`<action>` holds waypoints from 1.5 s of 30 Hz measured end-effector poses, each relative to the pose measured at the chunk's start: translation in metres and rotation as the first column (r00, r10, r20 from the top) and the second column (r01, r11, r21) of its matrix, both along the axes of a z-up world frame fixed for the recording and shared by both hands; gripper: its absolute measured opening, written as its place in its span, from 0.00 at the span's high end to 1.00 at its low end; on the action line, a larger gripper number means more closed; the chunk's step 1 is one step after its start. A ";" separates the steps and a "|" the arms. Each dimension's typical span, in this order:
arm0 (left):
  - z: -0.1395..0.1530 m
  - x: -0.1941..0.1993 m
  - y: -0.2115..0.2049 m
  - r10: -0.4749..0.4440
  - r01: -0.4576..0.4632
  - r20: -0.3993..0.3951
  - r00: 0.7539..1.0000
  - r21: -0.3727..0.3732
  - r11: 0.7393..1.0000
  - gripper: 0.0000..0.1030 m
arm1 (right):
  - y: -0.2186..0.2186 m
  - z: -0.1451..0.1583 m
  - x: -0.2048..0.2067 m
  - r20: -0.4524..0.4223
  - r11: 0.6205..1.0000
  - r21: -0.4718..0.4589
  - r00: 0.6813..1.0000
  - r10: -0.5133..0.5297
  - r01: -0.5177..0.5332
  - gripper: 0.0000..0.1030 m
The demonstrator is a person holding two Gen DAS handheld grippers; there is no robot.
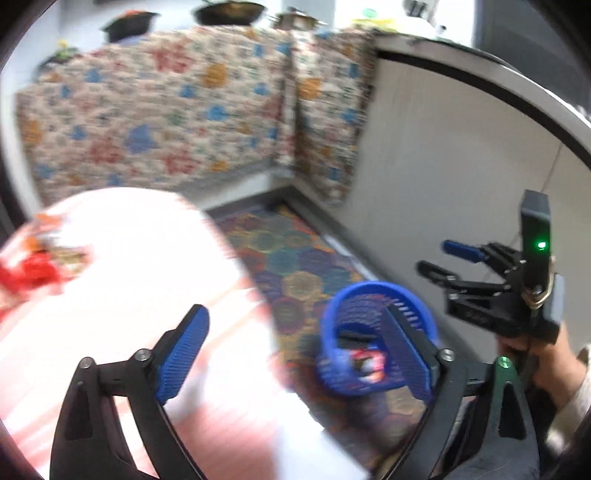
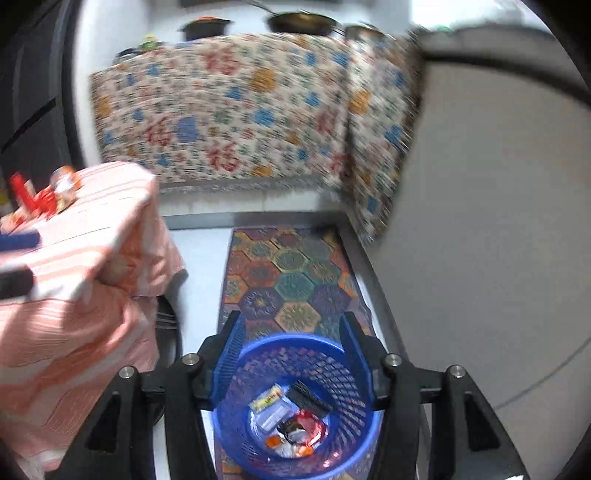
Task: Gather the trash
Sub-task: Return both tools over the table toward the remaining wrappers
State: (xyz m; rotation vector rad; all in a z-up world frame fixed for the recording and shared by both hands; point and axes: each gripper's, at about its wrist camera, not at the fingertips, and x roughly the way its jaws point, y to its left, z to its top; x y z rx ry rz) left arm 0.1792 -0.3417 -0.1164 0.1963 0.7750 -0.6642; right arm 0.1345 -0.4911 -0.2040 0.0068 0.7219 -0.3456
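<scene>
**desk:** what did the claws have in them?

**operator:** nothing that i could see. my right gripper (image 2: pixel 291 354) hung directly over the blue basket (image 2: pixel 295 402), jaws spread wide and empty, one blue pad to each side of the rim as the right wrist camera saw it. my left gripper (image 1: pixel 291 354) was spread just as wide, with nothing between its pads either.

**desk:** and the trash?

**operator:** in two places. some wrappers (image 2: pixel 291 424) already lay in the bottom of the basket, straight below the right claw. the remaining trash (image 2: pixel 40 195), red and orange packets, sat on the far left part of the table (image 2: pixel 110 206), under its pink striped cloth. from the left wrist view the same red packets (image 1: pixel 29 273) lay ahead and to the left of the left claw.

**desk:** so which hand was nearer?

**operator:** the left, as i judged it. it was over the table already, while the right was off the table's edge, above the floor. the packets were too blurred for me to give a long axis. i'd guess the next reach ran forward and left across the cloth.

**desk:** the room?

**operator:** the basket stood on a hexagon-patterned rug (image 2: pixel 291 273) on a pale floor. a floral cloth (image 2: pixel 240 107) draped the counter at the back, with dark pans (image 2: pixel 301 22) on top, and a plain white panel (image 2: pixel 480 221) ran down the right side.
</scene>
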 end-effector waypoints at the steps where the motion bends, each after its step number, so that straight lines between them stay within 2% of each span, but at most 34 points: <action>1: 0.000 0.002 0.021 0.029 -0.029 0.008 1.000 0.020 0.999 0.05 | 0.009 0.002 0.002 0.005 1.000 -0.004 1.000 0.013 -0.013 0.41; 5: -0.016 0.020 0.099 0.157 -0.157 0.011 0.988 0.107 0.982 0.05 | 0.064 0.013 0.025 0.022 0.995 0.041 0.995 0.095 -0.096 0.41; 11: -0.048 0.050 0.198 0.321 -0.310 -0.031 0.947 0.191 0.931 0.05 | 0.175 0.022 0.075 0.015 0.950 0.154 0.962 0.272 -0.272 0.41; 15: -0.064 0.065 0.246 0.375 -0.357 -0.049 0.926 0.207 0.911 0.05 | 0.247 0.013 0.121 -0.045 0.914 0.182 0.926 0.375 -0.362 0.41; 19: -0.077 0.079 0.283 0.410 -0.390 -0.080 0.908 0.191 0.901 0.04 | 0.292 -0.007 0.156 -0.112 0.897 0.191 0.899 0.423 -0.398 0.41; 21: -0.078 0.082 0.295 0.406 -0.388 -0.093 0.909 0.161 0.907 0.04 | 0.305 -0.019 0.172 -0.139 0.900 0.200 0.898 0.418 -0.388 0.39; 23: -0.079 0.085 0.301 0.409 -0.391 -0.088 0.908 0.170 0.904 0.03 | 0.316 -0.022 0.181 -0.142 0.915 0.146 0.907 0.396 -0.377 0.37; 25: -0.081 0.089 0.306 0.406 -0.387 -0.097 0.909 0.172 0.906 0.00 | 0.322 -0.023 0.190 -0.146 0.920 0.139 0.911 0.384 -0.366 0.36; 27: -0.081 0.093 0.306 0.397 -0.378 -0.096 0.913 0.174 0.910 0.00 | 0.323 -0.024 0.202 -0.159 0.930 0.130 0.918 0.362 -0.344 0.27; 30: -0.081 0.103 0.311 0.374 -0.355 -0.099 0.922 0.169 0.919 0.00 | 0.320 -0.024 0.217 -0.162 0.934 0.138 0.923 0.350 -0.330 0.19; 33: -0.081 0.114 0.320 0.339 -0.320 -0.098 0.936 0.172 0.932 0.00 | 0.319 -0.026 0.223 -0.165 0.934 0.143 0.923 0.348 -0.327 0.16; 35: -0.080 0.126 0.334 0.335 -0.316 -0.077 0.939 0.189 0.930 0.00 | 0.320 -0.025 0.224 -0.165 0.934 0.143 0.923 0.348 -0.327 0.16; 37: -0.074 0.139 0.347 0.355 -0.345 -0.020 0.935 0.196 0.918 0.01 | 0.320 -0.025 0.226 -0.166 0.934 0.143 0.923 0.348 -0.326 0.16; 41: -0.056 0.164 0.369 0.320 -0.319 -0.005 0.947 0.082 0.944 0.02 | 0.320 -0.025 0.226 -0.166 0.934 0.142 0.923 0.348 -0.326 0.16; 43: -0.053 0.176 0.367 0.302 -0.303 0.023 0.953 0.085 0.949 0.05 | 0.319 -0.025 0.226 -0.166 0.934 0.142 0.923 0.348 -0.327 0.16; 45: -0.054 0.189 0.364 0.284 -0.286 0.038 0.958 0.097 0.953 0.16 | 0.319 -0.026 0.226 -0.166 0.934 0.143 0.923 0.348 -0.327 0.16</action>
